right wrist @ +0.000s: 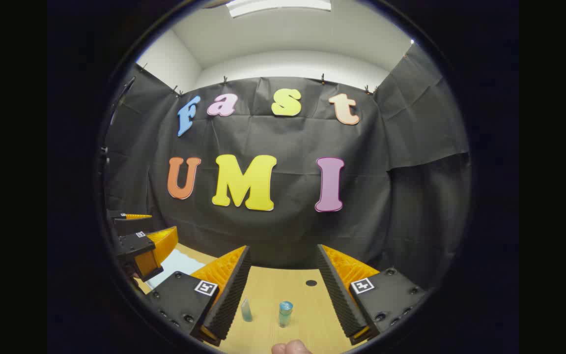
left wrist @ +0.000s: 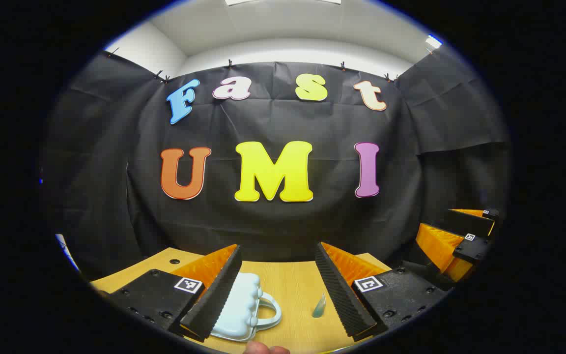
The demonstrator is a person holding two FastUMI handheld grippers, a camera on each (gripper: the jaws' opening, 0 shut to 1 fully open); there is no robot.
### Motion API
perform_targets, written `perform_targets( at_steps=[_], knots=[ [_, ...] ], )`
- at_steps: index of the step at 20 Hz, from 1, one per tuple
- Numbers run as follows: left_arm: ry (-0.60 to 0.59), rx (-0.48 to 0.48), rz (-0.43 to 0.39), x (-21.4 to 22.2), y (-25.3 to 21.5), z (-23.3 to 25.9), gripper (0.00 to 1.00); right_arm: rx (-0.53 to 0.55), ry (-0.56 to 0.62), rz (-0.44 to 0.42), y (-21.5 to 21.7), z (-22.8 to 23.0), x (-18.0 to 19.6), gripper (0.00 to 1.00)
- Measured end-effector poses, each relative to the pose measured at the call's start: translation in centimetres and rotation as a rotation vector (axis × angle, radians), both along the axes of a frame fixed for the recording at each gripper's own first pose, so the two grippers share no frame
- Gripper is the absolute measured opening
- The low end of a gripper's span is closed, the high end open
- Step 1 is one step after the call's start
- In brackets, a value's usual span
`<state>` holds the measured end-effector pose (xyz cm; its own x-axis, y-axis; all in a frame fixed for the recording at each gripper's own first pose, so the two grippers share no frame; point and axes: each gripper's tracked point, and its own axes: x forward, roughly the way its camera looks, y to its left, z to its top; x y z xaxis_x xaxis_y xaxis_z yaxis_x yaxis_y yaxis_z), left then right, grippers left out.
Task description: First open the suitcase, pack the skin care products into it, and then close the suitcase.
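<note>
We hold the left gripper (left wrist: 278, 290) and right gripper (right wrist: 283, 295) wide, gripping nothing. The closed suitcase (left wrist: 239, 307) lies at 7 o'clock (left gripper view); two skin care bottles (right wrist: 285, 313) stand at 6 o'clock on the table (right wrist: 312, 305).

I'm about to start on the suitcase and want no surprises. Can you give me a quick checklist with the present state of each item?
1. Suitcase closed, lying flat on the wooden table: ok.
2. Left gripper open, holding nothing: ok.
3. Right gripper open, holding nothing: ok.
4. Skin care products on the table apart from the suitcase: small tube and capped bottle both upright: ok.
5. Suitcase handle free to reach: ok.
6. Suitcase latch or zip state: cannot tell.
</note>
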<state>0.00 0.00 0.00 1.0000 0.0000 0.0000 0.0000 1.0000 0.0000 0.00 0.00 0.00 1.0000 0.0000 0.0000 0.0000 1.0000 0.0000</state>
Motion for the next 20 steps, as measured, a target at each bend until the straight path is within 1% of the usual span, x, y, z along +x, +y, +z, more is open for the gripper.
perform_targets(
  at_steps=[5, 6, 10, 12, 20],
  knots=[
    [0.011, 0.007, 0.008, 0.3, 0.3, -0.6, 0.96, 0.025, 0.008, -0.007, -0.3, -0.5, 0.8, 0.8],
    [0.011, 0.009, 0.01, 0.4, 0.3, -0.5, 0.96, 0.027, 0.009, -0.005, -0.3, -0.5, 0.9, 0.78],
    [0.004, 0.011, 0.021, 0.4, 0.3, -0.2, 0.96, 0.036, 0.016, 0.001, -0.7, -0.7, 1.1, 0.8],
    [-0.002, 0.014, 0.025, 0.3, 0.3, -0.1, 0.96, 0.037, 0.019, 0.0, -0.8, -0.9, 1.2, 0.78],
    [0.007, 0.028, 0.02, 0.7, 0.2, -0.4, 0.96, 0.037, 0.021, 0.001, -1.1, -1.0, 1.6, 0.78]
  ],
)
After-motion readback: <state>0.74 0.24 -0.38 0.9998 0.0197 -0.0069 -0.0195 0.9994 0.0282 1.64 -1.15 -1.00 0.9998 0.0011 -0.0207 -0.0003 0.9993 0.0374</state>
